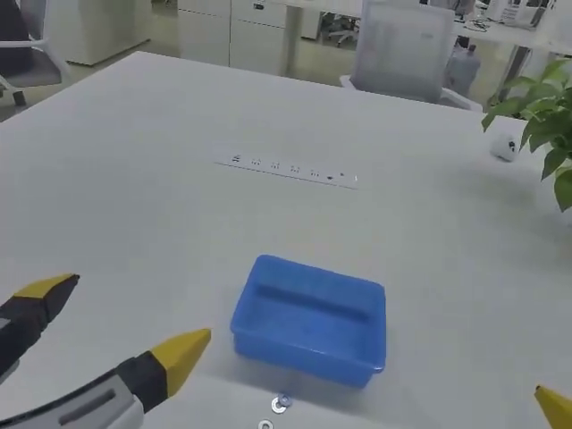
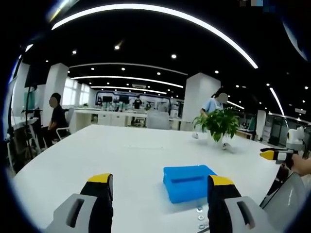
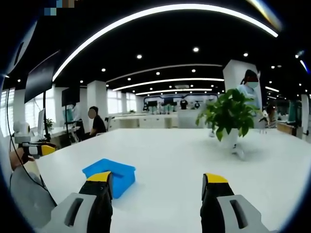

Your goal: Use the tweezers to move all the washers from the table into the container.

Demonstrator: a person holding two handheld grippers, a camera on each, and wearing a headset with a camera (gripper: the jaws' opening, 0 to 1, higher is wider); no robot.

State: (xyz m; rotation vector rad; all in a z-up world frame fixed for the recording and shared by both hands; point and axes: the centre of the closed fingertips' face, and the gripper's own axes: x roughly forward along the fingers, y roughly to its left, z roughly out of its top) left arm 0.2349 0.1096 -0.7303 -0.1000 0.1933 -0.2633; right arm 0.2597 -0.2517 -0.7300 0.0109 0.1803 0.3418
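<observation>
Blue bin [image 1: 308, 317] upright on white surface [image 1: 134, 179], front-centre. Inside: just bare blue floor in head view. In left gripper view, bin [image 2: 187, 180] dead ahead between the jaws. In right gripper view, bin [image 3: 119, 170] partly behind the left-hand jaw.

Far edge of surface up top in head view, chair [image 1: 402, 45] beyond it. Power strip [image 1: 286, 167] flat mid-surface, well behind bin. Plant [image 1: 545, 116] at right edge. Wide bare surface left, right and behind bin.

Washers [image 1: 282, 404] — two in head view, flat on surface just on the near side of bin, not touching it. In left gripper view, washers [image 2: 200, 212] low down, just inside the right-hand jaw.

Left tool [image 1: 121, 320] low left in head view, jaws wide apart, nothing held; left of bin and washers, clear of both. Same spread in its own view [image 2: 160, 187].

Right tool [image 3: 156, 178] also spread, gripping nothing. One yellow tip [image 1: 556, 407] at bottom-right corner of head view, well apart from washers.
</observation>
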